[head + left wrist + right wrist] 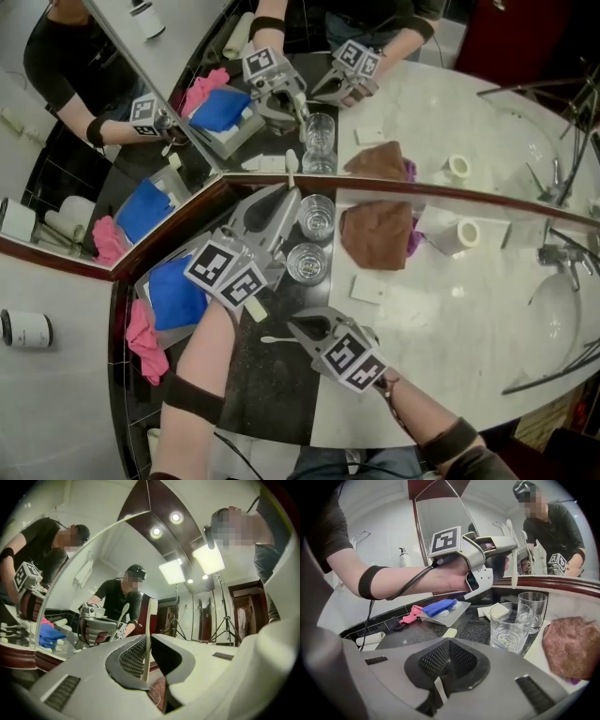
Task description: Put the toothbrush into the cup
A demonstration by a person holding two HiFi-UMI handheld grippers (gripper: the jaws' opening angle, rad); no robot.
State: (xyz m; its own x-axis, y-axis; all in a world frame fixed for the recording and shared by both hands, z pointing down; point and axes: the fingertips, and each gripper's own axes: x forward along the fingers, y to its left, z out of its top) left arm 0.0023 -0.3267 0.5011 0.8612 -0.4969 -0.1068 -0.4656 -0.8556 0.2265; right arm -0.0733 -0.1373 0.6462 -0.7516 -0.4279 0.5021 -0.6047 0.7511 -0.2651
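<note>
The left gripper (149, 662) has its fingers clamped on a slim cream plastic toothbrush (149, 630), which stands upright between them with its head uppermost. Just beside those fingers a clear glass tumbler (317, 217) stands on the dark stone worktop (272, 394). A second tumbler (307, 263) stands close by, on the side nearer the person. A crumpled brown cloth (380, 234) lies beyond the glasses. The right gripper (446, 665) hovers nearer the person, fingers pressed together, and a small white stick (277, 339) lies by their tips.
</note>
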